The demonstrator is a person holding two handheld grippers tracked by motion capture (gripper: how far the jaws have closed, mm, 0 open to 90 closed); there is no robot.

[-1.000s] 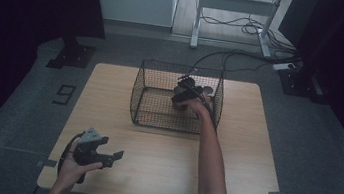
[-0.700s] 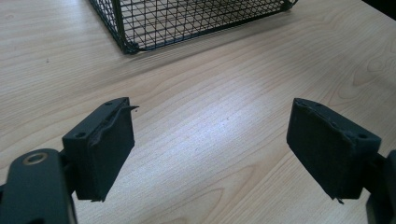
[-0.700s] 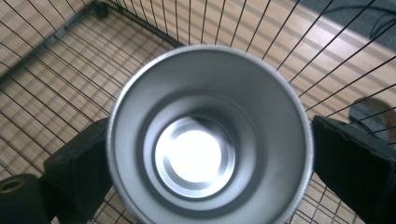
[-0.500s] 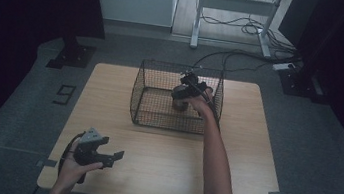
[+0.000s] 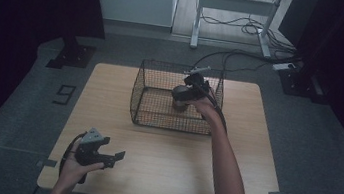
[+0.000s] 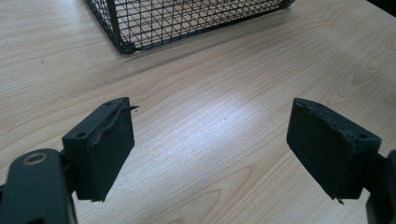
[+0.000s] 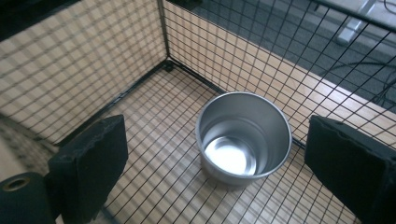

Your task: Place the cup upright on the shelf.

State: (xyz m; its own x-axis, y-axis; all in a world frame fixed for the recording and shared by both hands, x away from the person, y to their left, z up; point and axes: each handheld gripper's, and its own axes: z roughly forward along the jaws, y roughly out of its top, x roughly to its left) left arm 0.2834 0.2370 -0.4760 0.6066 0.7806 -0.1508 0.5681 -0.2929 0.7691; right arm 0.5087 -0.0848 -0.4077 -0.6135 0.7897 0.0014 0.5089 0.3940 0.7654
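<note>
A wooden table point(image 5: 161, 166) lies under me; my left claw point(image 6: 210, 149), jaws wide apart with nothing between them, hovers well short of the wire basket point(image 5: 147, 99). My right claw point(image 7: 215, 168) hangs above the basket, jaws apart after just closing a little, over the upright metal cup point(image 7: 243, 135) standing inside

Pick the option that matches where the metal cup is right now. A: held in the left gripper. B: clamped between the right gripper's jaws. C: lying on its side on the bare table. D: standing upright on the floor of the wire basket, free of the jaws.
D: the metal cup stands upright, mouth up, on the wire basket floor, with the right gripper open above it, pads clear of it.
</note>
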